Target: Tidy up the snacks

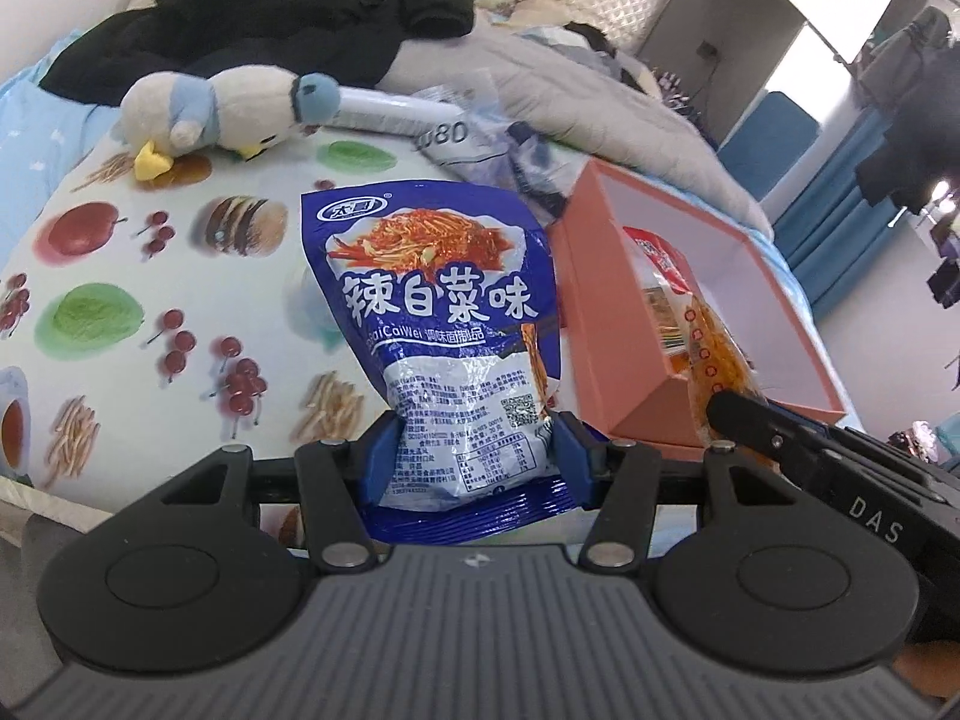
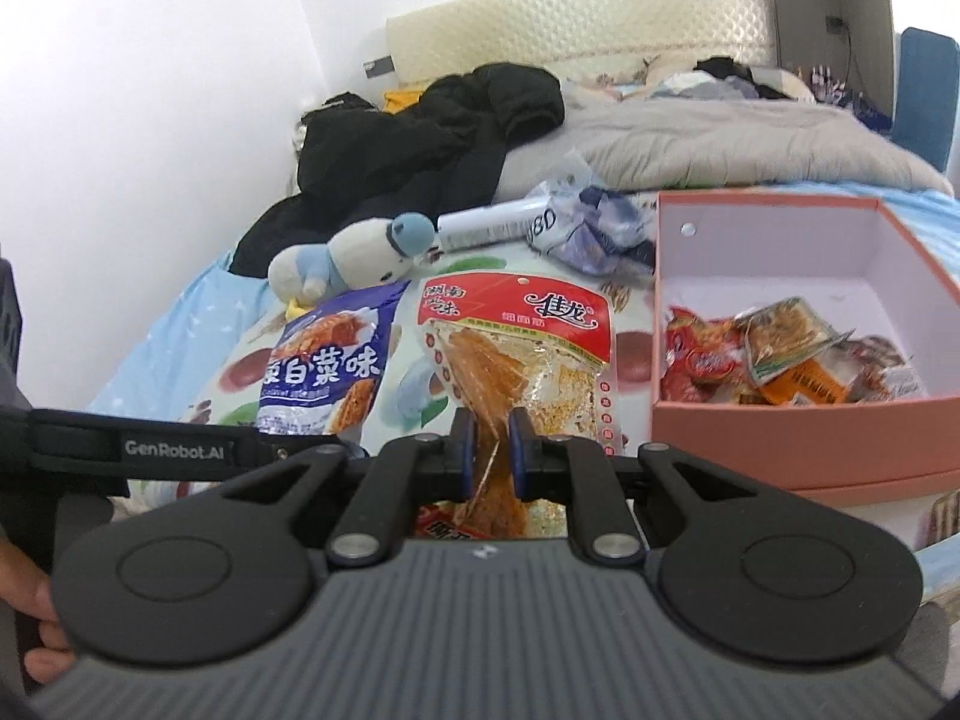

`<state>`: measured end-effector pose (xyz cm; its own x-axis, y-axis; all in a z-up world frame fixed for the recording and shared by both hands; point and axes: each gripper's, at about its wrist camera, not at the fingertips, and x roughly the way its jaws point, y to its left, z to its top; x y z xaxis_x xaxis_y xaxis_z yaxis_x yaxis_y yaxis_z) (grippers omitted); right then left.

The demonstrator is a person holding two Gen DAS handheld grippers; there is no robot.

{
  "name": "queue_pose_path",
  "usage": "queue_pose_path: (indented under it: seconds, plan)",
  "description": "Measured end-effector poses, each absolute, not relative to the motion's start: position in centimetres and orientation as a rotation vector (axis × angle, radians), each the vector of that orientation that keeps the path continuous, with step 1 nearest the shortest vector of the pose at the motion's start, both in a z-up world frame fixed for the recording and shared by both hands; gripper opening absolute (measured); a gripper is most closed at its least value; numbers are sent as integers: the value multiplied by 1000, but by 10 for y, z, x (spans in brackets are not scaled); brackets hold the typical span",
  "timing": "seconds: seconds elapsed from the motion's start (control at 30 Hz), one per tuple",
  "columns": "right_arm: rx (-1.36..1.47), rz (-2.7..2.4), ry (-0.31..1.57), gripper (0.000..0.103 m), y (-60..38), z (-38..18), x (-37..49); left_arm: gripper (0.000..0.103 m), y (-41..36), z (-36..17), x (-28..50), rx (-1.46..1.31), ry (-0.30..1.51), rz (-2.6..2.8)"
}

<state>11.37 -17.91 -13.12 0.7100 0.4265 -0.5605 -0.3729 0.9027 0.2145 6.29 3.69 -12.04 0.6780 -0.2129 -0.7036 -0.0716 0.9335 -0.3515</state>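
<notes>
The left gripper (image 1: 474, 456) pinches the lower part of the blue pack (image 1: 438, 300) between its blue pads, the pack standing up above the fruit-print cloth (image 1: 120, 276). The right gripper (image 2: 493, 456) is pressed onto the bottom edge of the red pack (image 2: 522, 354), a clear-fronted bag of orange strips with a red header. In the right wrist view the pink box (image 2: 780, 450) sits at about three o'clock from the red pack, already holding several small wrapped snacks (image 2: 780, 360); the blue pack hangs at nine o'clock, just beside the red one. In the left wrist view the box lies at two o'clock from the blue pack, with the red pack near its near wall. The step in hand looks like carrying both packs to the box. To do it well, I judge the red pack should go first, being nearer: lift it clear of the near wall, bring it over the open space toward the box's twelve o'clock side, and only then spread the fingers. Both grips are low on limp bags, so the tops may flop and catch the rim; tilt each pack inward before release. The plush toy (image 2: 354, 258) and black jacket (image 2: 420, 132) at eleven o'clock lie out of the path.
</notes>
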Motion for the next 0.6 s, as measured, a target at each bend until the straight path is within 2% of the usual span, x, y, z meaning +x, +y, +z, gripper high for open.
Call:
queue_pose_path:
  seconds: [0.6]
  plan:
    - [123, 288, 551, 15, -246, -98, 86, 60, -39, -75, 60, -354, 746, -313]
